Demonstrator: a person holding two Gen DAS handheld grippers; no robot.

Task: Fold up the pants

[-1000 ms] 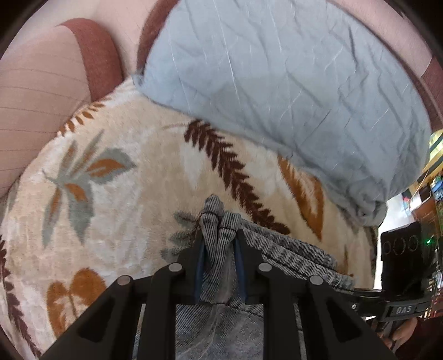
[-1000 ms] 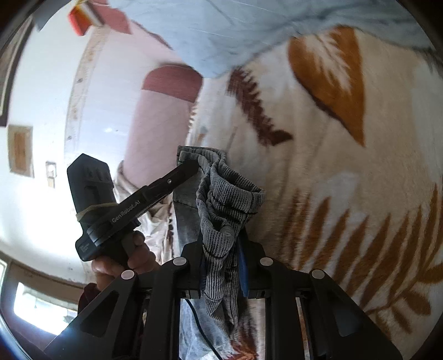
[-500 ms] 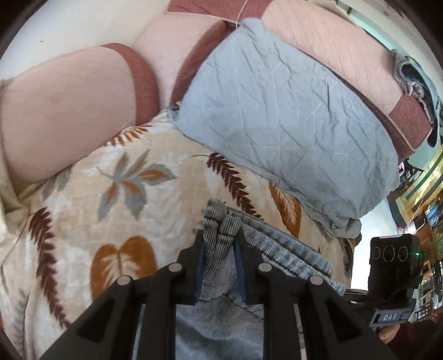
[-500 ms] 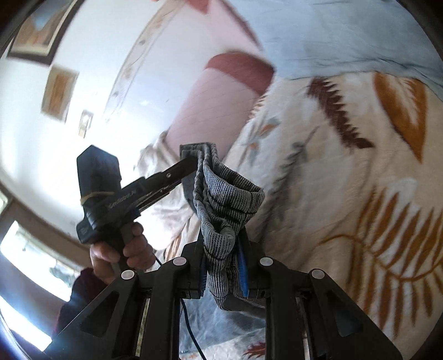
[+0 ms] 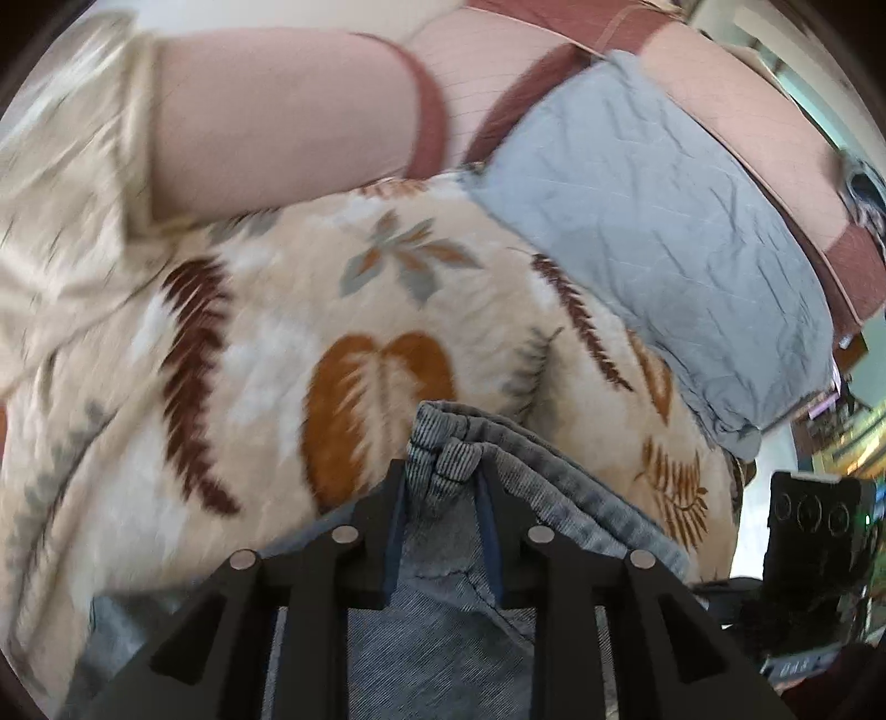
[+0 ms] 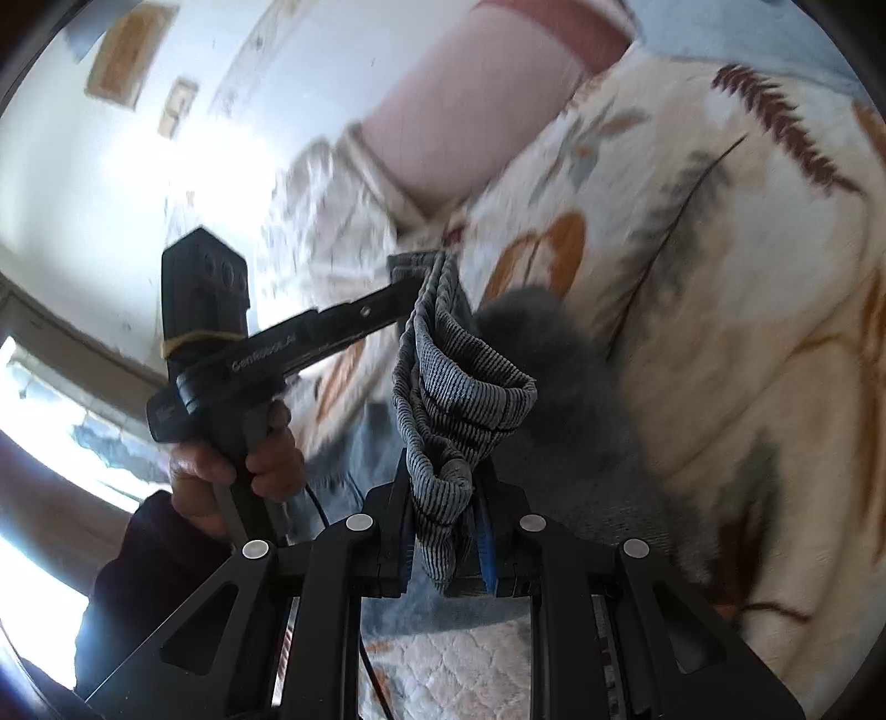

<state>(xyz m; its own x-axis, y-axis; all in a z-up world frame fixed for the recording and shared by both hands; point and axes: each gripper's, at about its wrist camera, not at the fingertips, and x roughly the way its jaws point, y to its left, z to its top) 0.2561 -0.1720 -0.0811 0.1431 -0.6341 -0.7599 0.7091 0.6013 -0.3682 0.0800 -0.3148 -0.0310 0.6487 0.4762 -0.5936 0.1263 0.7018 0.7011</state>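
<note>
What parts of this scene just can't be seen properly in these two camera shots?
- Grey ribbed-waistband pants: legs cut off by the left view's bottom edge and black gripper frame.
- Cream leaf-print blanket: left part smeared by motion blur.
- Framed wall pictures: right view, blurred, content unreadable.
- Left gripper: right view, its fingers' tips hidden behind the waistband.

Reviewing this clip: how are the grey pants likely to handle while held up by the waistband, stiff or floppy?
Probably floppy: the ribbed waistband bunches and sags between the right gripper and left gripper. The pants likely drape rather than hold shape, hanging slack below the fingers. Likely a secure hold: both jaws pinch thick gathered folds.
</note>
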